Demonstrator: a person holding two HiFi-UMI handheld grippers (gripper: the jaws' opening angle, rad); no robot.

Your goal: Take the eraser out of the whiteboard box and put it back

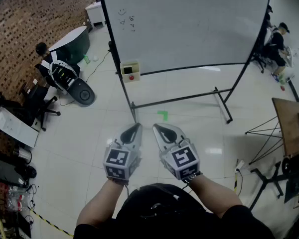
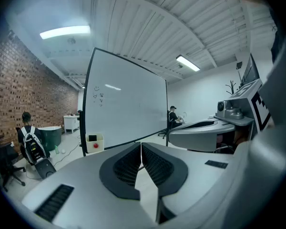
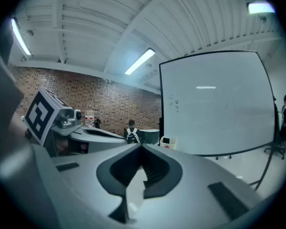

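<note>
- Eraser [image 1: 127, 70]: probably the dark block sitting in box [image 1: 136, 67]. Too small for being sure.
- Box hanging at lower left corner of board [image 1: 189, 24], with a red thing [image 1: 131, 76] showing just under the dark block.
- Left gripper [image 1: 137, 126]: jaws pressing together at the tips, holding nothing.
- Right gripper [image 1: 156, 127]: jaws also meeting at the tips, gripping nothing.
- Both hanging side by side in front of the body, pointing toward the board, well apart from box.
- Judging the step as the approach, with nothing taken out yet.
- Walking closer first, keeping clear of stand [image 1: 174, 98] and its feet on the floor.
- Choosing one gripper only. Left looking the better bet, with box lying on that side.
- Spreading the jaws wide before reaching in, not while inside.
- Coming in from above the open top and straddling the dark block across its narrow sides.
- Avoiding the red thing and the box walls while closing.
- Squeezing gently, then lifting straight up, so as not to be tugging the box off the board.
- Putting back by lowering fully inside before letting go, so nothing is dropping to the floor.
</note>
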